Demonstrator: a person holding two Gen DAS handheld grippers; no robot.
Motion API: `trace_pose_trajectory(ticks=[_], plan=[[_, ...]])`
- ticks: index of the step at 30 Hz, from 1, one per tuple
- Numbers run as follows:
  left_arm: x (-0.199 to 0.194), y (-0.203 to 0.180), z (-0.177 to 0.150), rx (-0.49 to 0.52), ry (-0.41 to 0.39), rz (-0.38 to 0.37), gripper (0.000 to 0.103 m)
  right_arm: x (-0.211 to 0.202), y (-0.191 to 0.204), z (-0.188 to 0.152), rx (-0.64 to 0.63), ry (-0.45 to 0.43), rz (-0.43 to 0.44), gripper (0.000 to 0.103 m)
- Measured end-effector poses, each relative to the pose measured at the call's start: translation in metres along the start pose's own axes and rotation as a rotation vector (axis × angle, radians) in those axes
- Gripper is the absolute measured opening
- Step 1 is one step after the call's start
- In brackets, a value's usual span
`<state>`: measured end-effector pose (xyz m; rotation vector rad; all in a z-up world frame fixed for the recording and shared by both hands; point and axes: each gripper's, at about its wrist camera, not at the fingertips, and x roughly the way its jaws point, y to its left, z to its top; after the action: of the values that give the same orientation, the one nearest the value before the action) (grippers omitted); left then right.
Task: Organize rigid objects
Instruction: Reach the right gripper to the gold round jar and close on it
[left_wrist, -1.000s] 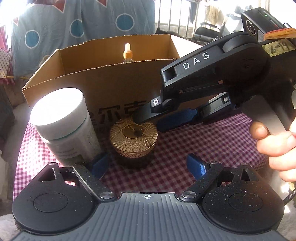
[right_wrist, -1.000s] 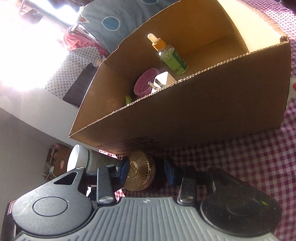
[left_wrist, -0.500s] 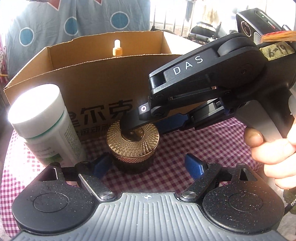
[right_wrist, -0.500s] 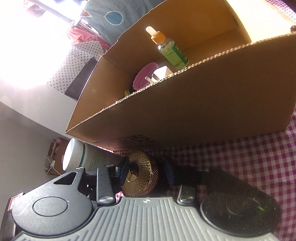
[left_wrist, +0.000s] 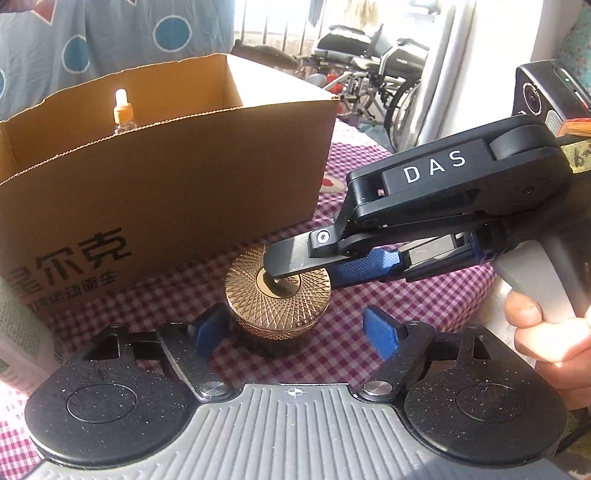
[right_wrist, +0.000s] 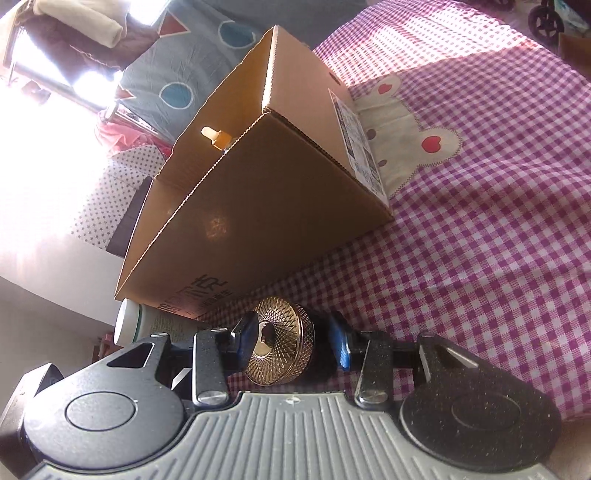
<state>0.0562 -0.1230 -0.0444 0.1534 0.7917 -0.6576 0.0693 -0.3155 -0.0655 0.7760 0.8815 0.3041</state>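
Gold-lidded jar (left_wrist: 277, 295) on the checked cloth (left_wrist: 388, 295), just in front of the cardboard box (left_wrist: 166, 177). The right gripper (right_wrist: 291, 341) straddles the jar, fingers apart on either side; whether they touch it cannot be told. The left gripper (left_wrist: 291, 330) sits near, fingers also apart and holding nothing. Likely risks: closing on the ridged lid alone (it may turn or slip), or clipping the box's front wall on the lift.

One box (left_wrist: 166, 177), two jars (left_wrist: 277, 295), one dropper bottle (left_wrist: 123, 114)
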Motion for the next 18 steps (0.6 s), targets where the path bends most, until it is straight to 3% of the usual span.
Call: trace_pose_trajectory(ticks=[5, 9, 18], plan=[[0.010, 0.004, 0.002, -0.018, 0.059, 0.047, 0.072, -0.014, -0.013, -0.005, 0.022, -0.004, 0.008, 0.045], [0.011, 0.002, 0.005, -0.007, 0.061, 0.069, 0.071, -0.010, -0.009, -0.013, 0.029, 0.001, 0.011, 0.045], [0.020, -0.002, 0.018, -0.020, 0.064, 0.085, 0.058, -0.005, -0.010, -0.012, 0.049, -0.002, 0.011, 0.049]])
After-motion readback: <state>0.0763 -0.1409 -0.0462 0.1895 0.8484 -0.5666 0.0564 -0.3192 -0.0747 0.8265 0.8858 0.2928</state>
